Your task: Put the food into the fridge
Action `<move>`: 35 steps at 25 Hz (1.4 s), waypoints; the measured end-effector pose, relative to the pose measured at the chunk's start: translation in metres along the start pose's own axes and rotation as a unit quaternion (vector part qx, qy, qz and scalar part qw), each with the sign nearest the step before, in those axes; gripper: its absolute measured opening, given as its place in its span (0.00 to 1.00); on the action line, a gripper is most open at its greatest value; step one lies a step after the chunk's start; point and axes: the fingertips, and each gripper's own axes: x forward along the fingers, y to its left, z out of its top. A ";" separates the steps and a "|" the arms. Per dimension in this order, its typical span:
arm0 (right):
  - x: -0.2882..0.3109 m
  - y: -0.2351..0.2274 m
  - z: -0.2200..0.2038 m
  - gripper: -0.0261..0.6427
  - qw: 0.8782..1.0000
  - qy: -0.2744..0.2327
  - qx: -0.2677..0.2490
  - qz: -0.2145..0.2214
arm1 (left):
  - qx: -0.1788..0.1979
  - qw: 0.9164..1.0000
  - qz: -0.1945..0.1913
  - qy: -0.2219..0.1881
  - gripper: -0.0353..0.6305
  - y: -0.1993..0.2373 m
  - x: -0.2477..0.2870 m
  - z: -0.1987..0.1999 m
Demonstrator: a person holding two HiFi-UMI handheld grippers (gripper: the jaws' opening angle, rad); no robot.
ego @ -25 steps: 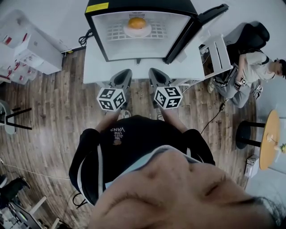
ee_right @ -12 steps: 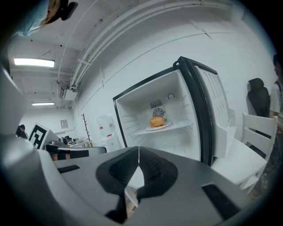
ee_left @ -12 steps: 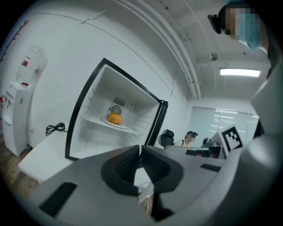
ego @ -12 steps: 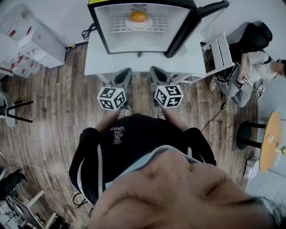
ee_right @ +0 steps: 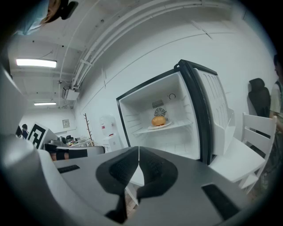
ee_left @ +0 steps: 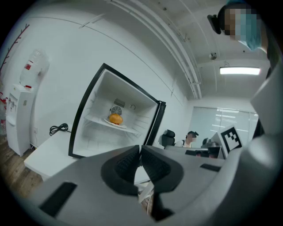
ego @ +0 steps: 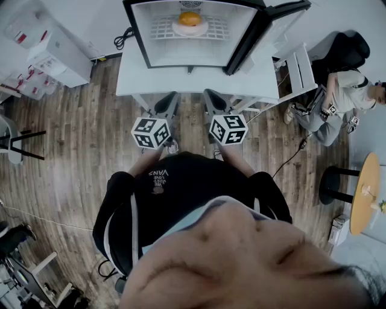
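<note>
While their ribbed black jaws meet tip to tip on nothing, the grey left gripper point(ee_left: 140, 155) and right gripper point(ee_right: 139, 158) face an open, black-framed white fridge point(ego: 148, 42) on a white table point(ego: 181, 82), where a round orange food item point(ego: 190, 18) sits on a white plate point(ego: 200, 29) inside.
</note>
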 end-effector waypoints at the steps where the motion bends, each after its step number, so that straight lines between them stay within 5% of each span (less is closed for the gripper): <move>1: -0.002 0.001 -0.001 0.06 1.000 0.000 0.000 0.000 | 0.000 1.000 0.001 0.000 0.09 -0.002 -0.002 -0.001; 35: -0.050 0.001 -0.013 0.06 1.000 0.004 -0.024 -0.004 | -0.019 0.999 0.026 -0.011 0.09 -0.038 -0.031 -0.027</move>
